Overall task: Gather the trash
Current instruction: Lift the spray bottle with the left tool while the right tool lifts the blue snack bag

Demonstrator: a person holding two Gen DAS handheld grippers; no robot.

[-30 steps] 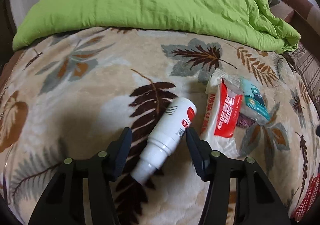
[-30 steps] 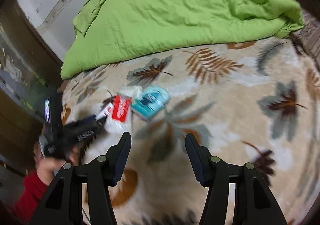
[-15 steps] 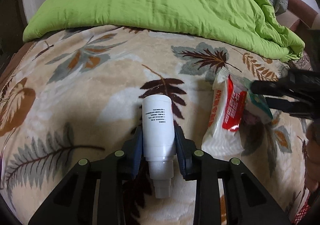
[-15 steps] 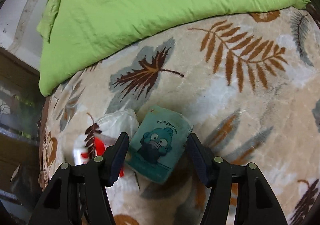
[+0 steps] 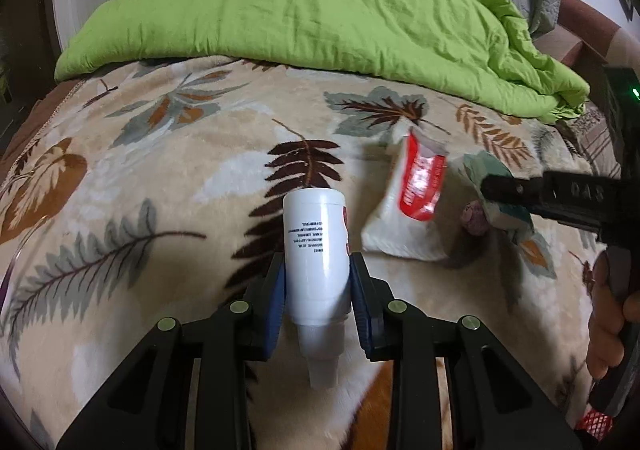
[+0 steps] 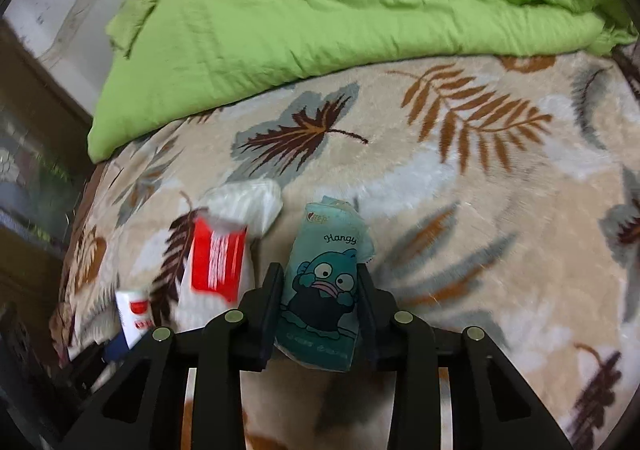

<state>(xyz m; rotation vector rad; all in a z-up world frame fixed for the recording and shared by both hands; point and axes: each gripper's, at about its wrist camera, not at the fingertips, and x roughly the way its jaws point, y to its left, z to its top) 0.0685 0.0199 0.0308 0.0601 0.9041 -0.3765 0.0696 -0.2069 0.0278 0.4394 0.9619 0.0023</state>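
The left gripper (image 5: 318,290) clamps a white bottle (image 5: 316,250). The right gripper (image 6: 320,290), its jaws just closing, pinches a teal packet (image 6: 324,282). A red-and-white packet (image 6: 218,262) lies between them on the leaf-patterned blanket (image 6: 480,209).

Plenty of open leaf-print blanket (image 5: 140,177) on the left side of the bed, nothing lying there. The back is blocked by the bunched green duvet (image 5: 320,1). On the right it's tight: the white-and-red packet (image 5: 408,209) sits just beside the right tool (image 6: 320,286).
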